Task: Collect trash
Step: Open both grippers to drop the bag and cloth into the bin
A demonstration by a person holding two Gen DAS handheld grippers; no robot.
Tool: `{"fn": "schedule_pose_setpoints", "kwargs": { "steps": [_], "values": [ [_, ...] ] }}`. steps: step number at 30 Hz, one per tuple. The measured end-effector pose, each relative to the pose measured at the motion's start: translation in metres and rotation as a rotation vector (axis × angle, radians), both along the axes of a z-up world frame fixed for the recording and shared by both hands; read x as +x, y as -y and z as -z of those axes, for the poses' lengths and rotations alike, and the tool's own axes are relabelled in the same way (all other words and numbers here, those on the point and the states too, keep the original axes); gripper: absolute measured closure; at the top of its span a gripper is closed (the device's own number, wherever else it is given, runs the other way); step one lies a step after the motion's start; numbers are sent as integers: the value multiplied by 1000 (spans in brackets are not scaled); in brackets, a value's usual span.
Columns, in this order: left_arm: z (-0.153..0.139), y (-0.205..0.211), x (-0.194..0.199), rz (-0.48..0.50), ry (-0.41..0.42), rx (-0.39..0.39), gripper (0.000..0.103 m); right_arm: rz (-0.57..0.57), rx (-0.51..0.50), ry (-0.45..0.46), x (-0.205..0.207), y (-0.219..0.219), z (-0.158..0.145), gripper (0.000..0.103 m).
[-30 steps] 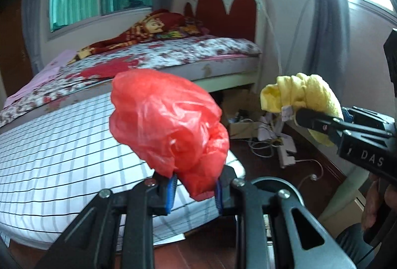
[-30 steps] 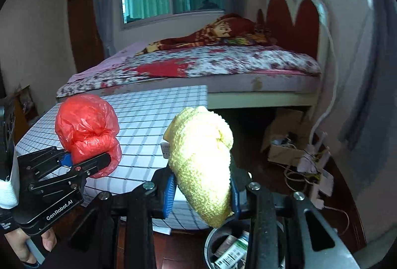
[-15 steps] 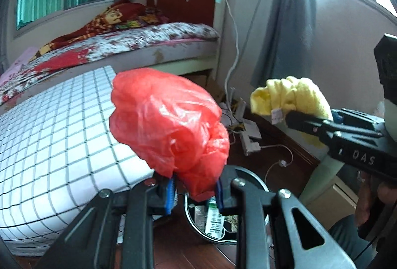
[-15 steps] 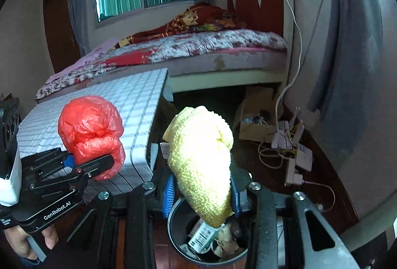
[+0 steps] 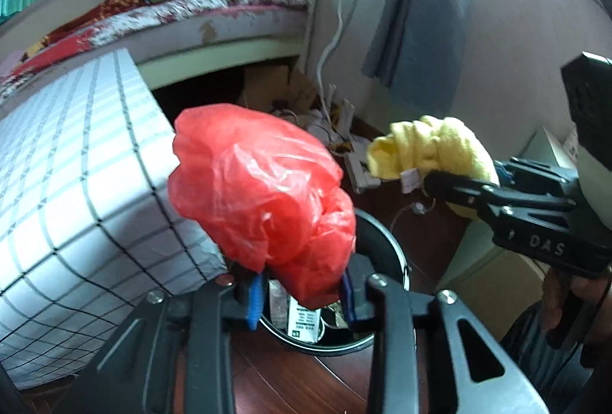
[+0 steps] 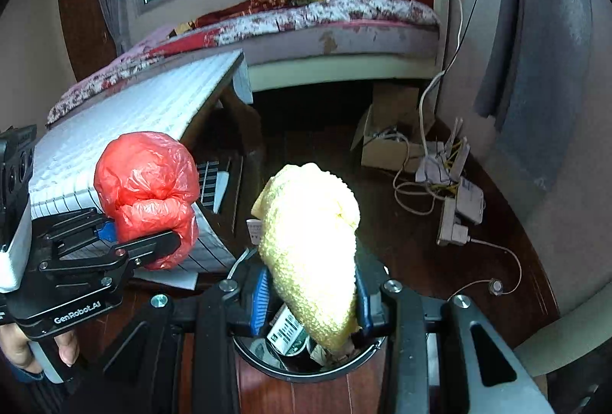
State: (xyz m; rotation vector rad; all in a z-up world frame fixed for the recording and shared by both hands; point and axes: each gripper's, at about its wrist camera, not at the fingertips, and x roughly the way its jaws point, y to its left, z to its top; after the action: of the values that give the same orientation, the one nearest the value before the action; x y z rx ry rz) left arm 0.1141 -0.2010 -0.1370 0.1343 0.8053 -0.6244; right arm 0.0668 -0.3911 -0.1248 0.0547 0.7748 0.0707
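Note:
A crumpled red plastic bag sticks up between the fingers of my left gripper. Its jaws are opening, with the bag's lower end still caught between the blue pads. My right gripper is shut on a yellow fuzzy cloth. Both hang just above a black round bin on the dark wood floor, and cartons and wrappers lie inside it. The right wrist view shows the red bag and left gripper at left, the bin below. The left wrist view shows the cloth and right gripper at right.
A table under a white checked cover stands close on the left of the bin. Behind are a bed, a cardboard box, and cables with power strips on the floor. A grey curtain hangs at right.
Both grippers have come down and tilted toward the floor, and the bin now lies right under them. The left jaws stand a little wider around the red bag.

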Motion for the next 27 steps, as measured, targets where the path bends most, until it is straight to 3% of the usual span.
{"fn": "schedule_pose_setpoints", "kwargs": {
  "steps": [5,6,7,8,9,10,13,16,27],
  "values": [
    [19,10,4,23,-39,18,70,-40,-3,-46,7,5,23,65],
    [22,10,5,30,-50,4,66,-55,0,-56,9,5,28,62],
    [27,10,6,37,-60,-22,54,-75,7,-71,12,6,35,61],
    [33,10,8,15,-70,0,13,-80,-13,-101,17,8,47,49],
    [38,8,8,-21,-64,12,1,-56,-54,-121,21,9,56,20],
    [42,5,9,-33,-64,5,1,-23,-85,-142,22,15,68,9],
    [55,-8,13,-144,-63,54,1,43,-52,-193,22,31,84,7],
    [63,-15,15,-221,-55,98,1,89,-48,-167,19,35,84,1],
    [61,-6,21,-232,0,126,1,67,-69,-140,31,12,77,1]
  ]
}}
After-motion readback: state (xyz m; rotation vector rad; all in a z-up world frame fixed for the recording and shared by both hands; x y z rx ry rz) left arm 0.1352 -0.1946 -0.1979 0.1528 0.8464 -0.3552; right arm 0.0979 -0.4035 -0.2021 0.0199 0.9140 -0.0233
